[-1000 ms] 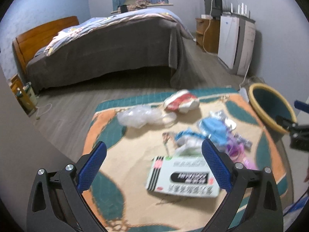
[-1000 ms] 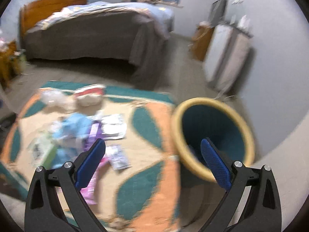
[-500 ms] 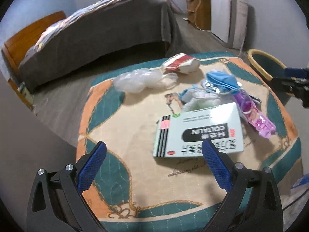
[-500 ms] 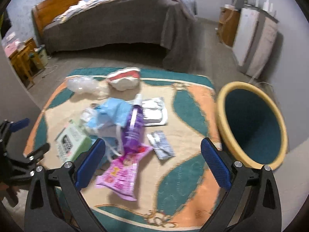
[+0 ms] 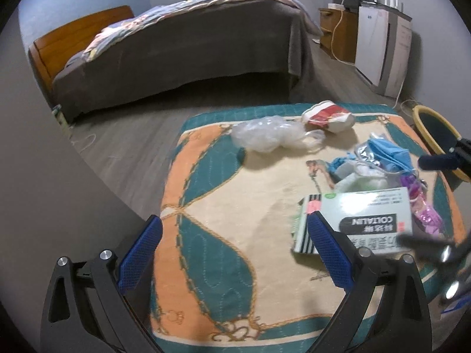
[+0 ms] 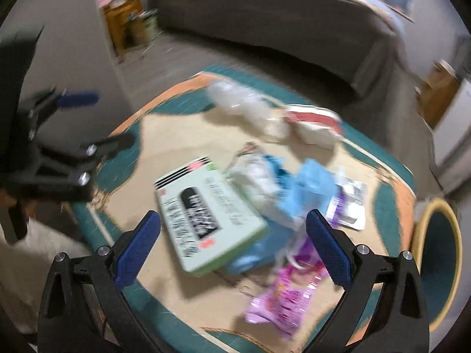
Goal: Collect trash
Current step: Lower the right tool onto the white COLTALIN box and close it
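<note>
While both grippers gape wide and empty, the flat pale-green cardboard box (image 6: 210, 213) lies mid-frame, just above the right gripper (image 6: 234, 248); the left gripper (image 5: 235, 253) hangs at its left.

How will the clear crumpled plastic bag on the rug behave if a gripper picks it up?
The clear plastic bag looks thin and crumpled, so it is probably floppy and very light. It would likely sag and crush between the fingers. Its glossy film may be slippery, so a pinch on a bunched fold seems safer.

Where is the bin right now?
The bin stands just off the rug's right edge, at the right border of both wrist views, beyond the purple wrapper.
</note>
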The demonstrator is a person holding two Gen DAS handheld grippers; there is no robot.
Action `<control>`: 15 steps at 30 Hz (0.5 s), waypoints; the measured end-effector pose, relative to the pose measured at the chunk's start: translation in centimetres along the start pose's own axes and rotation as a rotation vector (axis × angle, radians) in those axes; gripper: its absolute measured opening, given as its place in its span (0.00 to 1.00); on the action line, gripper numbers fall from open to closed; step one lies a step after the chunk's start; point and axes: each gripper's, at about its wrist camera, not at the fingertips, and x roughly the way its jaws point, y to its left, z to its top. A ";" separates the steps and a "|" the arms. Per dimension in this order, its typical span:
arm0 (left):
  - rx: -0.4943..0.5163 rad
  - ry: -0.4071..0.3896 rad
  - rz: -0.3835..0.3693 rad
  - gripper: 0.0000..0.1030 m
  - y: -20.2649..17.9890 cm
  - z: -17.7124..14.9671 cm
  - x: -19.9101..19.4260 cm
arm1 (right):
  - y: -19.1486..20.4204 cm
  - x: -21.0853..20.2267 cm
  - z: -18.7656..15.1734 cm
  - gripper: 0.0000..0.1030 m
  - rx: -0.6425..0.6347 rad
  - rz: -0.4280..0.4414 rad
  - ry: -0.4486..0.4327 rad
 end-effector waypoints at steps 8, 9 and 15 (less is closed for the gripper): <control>-0.083 0.011 0.000 0.95 3.1 -0.7 0.0 | 2.3 4.8 0.9 0.94 -0.115 -0.015 0.112; -0.094 0.015 0.000 0.95 3.4 -0.7 0.1 | 2.4 5.3 1.0 0.94 -0.128 -0.023 0.120; -0.127 0.024 -0.008 0.95 4.4 -0.7 0.7 | 3.0 7.4 1.5 0.94 -0.200 -0.051 0.157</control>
